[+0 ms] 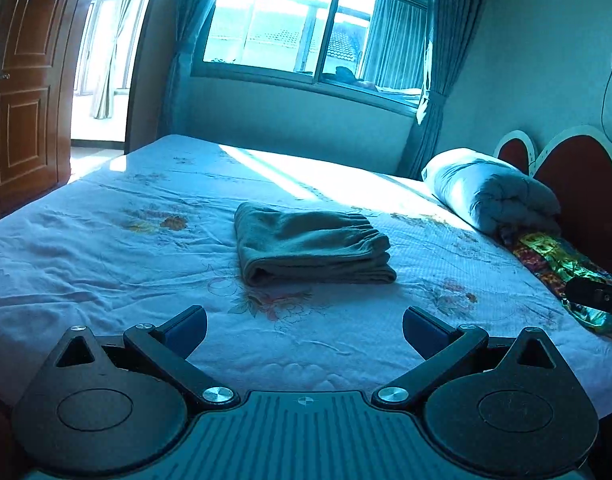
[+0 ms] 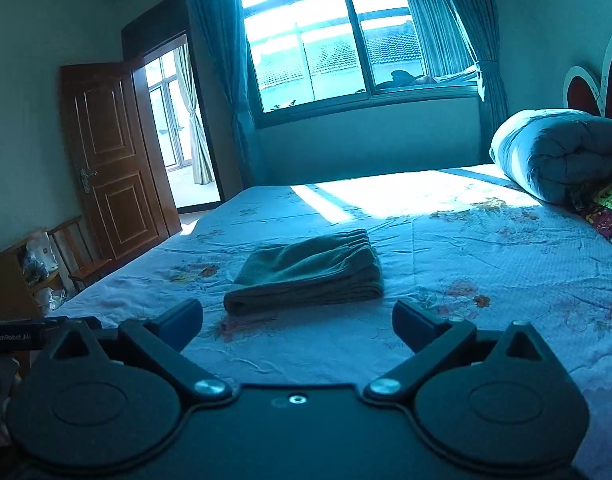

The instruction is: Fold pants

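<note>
Nearest in each wrist view, the jaws stand spread wide and hold nothing: the left gripper point(image 1: 305, 330) and the right gripper point(image 2: 298, 324) both hover over the floral bedsheet point(image 1: 106, 272), apart from the cloth ahead of them. At the right edge of the left wrist view a dark part of the other gripper shows over a bright patterned blanket point(image 1: 562, 264).

Just beyond the fingertips, near the middle of the bed, lie the folded pants point(image 1: 310, 248), an olive-green bundle stacked in several layers. Its long axis runs left to right across both views. The gathered elastic waistband point(image 1: 362, 228) sits on top toward the right and far side, while the rounded fold faces left. The layered edges face the grippers.

Farther on, a band of sunlight crosses the sheet. At the right, by the red headboard point(image 1: 582, 184), rests a rolled grey quilt point(image 1: 490, 192). Behind the bed, a large window point(image 1: 314, 20) with dark curtains fills the wall, and at the left a brown wooden door point(image 2: 106, 156) stands open.
</note>
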Demonstrator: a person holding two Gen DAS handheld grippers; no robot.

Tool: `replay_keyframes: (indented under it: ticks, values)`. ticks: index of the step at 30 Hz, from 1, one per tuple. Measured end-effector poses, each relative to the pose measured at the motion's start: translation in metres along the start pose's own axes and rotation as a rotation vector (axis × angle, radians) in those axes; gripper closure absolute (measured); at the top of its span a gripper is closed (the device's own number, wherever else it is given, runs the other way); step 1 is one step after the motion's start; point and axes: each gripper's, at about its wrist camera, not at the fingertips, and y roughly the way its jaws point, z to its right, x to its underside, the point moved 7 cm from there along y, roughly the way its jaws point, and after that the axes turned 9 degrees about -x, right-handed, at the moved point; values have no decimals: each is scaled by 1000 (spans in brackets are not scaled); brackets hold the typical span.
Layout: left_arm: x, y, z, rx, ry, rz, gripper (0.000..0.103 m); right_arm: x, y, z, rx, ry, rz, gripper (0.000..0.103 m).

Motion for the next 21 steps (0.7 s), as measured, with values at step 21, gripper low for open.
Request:
replay_keyframes:
  ticks: [21]
  values:
    - [-8,-56,37,16,54,51,0,-8,-22,-36,54,-83,30,6]
